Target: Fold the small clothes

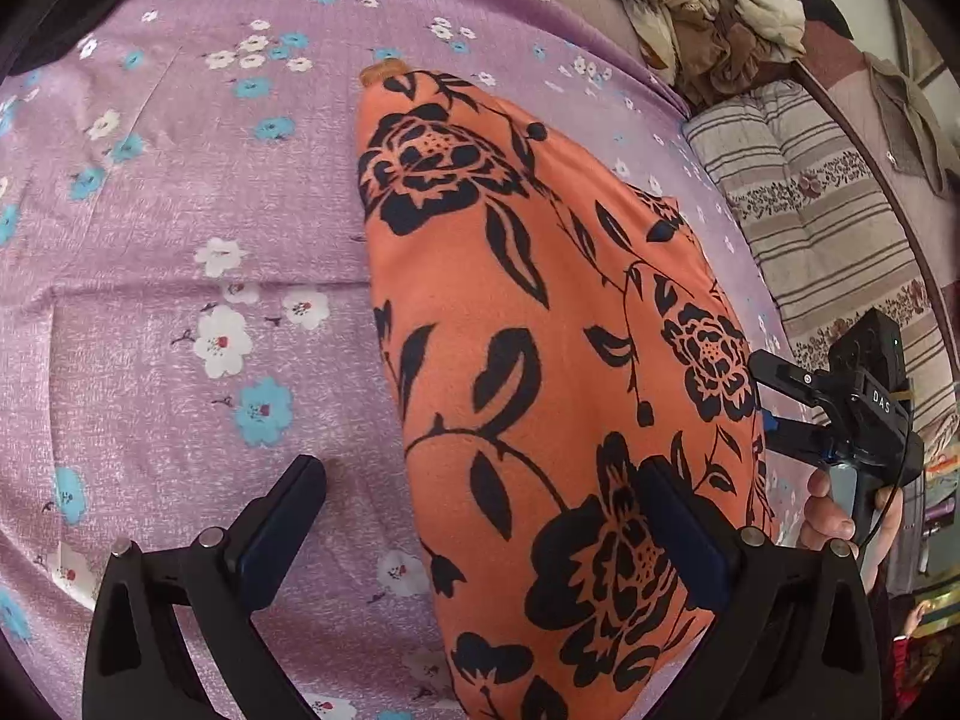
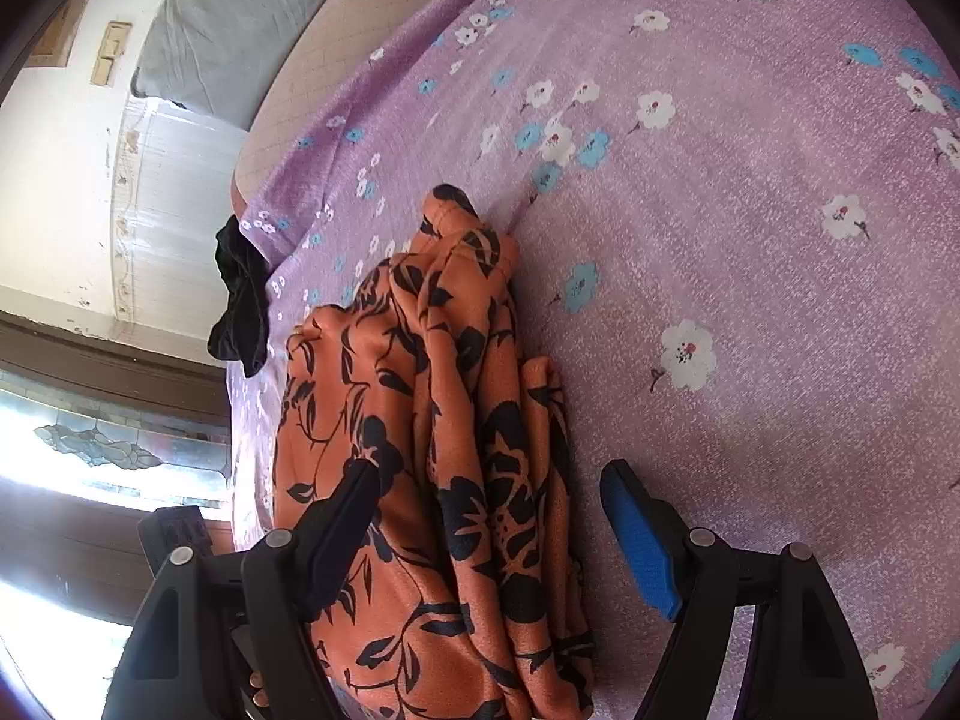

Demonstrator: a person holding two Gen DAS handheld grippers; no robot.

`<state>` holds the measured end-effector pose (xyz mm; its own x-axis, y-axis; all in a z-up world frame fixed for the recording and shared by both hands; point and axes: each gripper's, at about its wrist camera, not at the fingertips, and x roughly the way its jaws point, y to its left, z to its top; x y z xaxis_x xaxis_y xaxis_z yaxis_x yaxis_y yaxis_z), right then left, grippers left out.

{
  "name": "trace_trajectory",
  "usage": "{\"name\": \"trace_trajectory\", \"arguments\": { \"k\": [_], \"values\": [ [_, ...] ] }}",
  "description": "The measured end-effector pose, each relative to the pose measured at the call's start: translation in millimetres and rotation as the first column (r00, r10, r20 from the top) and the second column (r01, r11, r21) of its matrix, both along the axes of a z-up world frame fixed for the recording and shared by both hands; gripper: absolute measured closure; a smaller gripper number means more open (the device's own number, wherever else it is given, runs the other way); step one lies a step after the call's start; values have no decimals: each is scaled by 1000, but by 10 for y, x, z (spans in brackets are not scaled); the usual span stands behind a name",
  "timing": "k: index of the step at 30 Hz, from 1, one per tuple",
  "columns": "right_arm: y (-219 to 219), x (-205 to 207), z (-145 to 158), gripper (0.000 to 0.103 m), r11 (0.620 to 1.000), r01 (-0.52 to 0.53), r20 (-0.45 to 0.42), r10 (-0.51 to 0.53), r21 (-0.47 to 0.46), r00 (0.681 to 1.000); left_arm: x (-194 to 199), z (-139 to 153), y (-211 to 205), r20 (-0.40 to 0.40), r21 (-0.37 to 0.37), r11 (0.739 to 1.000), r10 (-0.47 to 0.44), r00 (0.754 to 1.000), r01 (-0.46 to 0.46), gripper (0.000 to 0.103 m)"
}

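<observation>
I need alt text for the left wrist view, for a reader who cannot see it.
An orange garment with black flowers lies folded long on a purple flowered bedsheet. The open left gripper straddles its near edge, one finger on the cloth. The right gripper, in a hand, hovers open at its right side.

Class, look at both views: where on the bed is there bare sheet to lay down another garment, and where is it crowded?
Bare sheet lies left of the orange garment in the left view, right of it in the right view. Crowded: the clothes heap and striped cushion beyond it.
</observation>
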<state>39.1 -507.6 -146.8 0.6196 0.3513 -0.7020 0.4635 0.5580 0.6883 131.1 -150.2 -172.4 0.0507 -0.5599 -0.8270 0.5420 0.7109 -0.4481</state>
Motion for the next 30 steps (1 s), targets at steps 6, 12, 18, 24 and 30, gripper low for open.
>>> {"name": "trace_trajectory", "arguments": {
  "k": [6, 12, 18, 24, 30],
  "values": [
    [141, 146, -29, 20, 998, -56, -9, 56, -36, 998, -80, -19, -226, 23, -12, 997, -80, 996, 81, 0],
    [270, 343, -39, 16, 994, -94, 9, 95, -56, 995, -46, -15, -349, 27, -36, 996, -74, 997, 75, 4],
    [485, 571, 3, 21, 980, -156, 19, 160, -125, 987, -15, 1, -360, 49, -19, 999, -45, 998, 46, 27],
    [661, 565, 208, 53, 948, -165, 38, 182, -273, 983, -64, 133, -282, 128, -7, 999, -46, 991, 47, 52],
    [776, 528, 400, 58, 926, -150, 72, 186, -347, 980, -234, 293, -305, 239, 49, 997, -71, 968, 60, 57]
  ]
}}
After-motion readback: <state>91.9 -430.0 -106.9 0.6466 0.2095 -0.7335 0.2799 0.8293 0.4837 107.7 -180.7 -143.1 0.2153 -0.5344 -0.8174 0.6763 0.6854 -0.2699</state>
